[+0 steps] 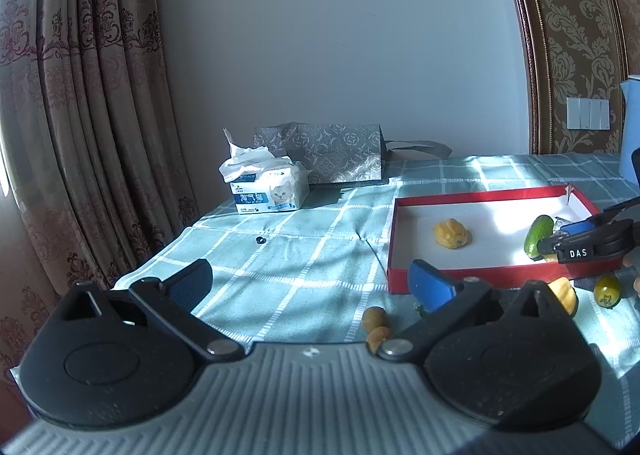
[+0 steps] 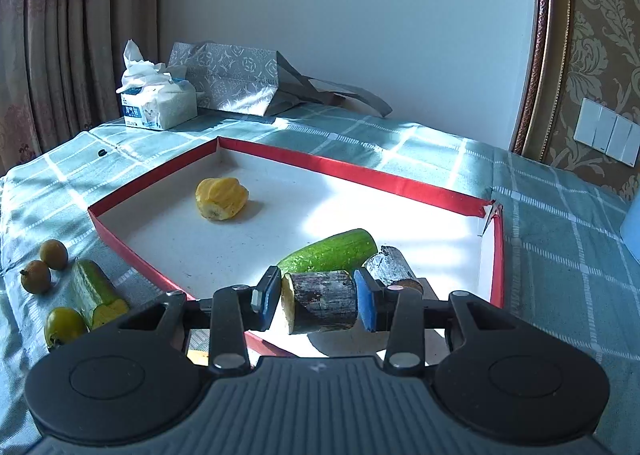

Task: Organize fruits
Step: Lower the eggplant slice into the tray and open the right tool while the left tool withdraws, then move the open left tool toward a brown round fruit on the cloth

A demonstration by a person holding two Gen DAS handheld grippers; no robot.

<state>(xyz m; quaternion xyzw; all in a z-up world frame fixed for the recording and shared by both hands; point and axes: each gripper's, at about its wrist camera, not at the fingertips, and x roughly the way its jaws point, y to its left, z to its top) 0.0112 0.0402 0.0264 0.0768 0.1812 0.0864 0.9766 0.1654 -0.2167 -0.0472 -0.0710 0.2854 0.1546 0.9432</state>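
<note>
Right gripper (image 2: 316, 305): clamped on a dark cane piece (image 2: 320, 305), above the red tray's (image 2: 360, 171) near edge
Left gripper (image 1: 312, 287): wide open, empty, left of tray
Lettering: "DAS" on right gripper
Tissue pack (image 1: 266, 187): cat picture, beyond tray

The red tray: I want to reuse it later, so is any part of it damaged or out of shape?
Yes. The red tray has a split far right corner: the red walls have come apart there and a torn flap sticks up. The other corner in view, at the far left, looks joined and square.
</note>
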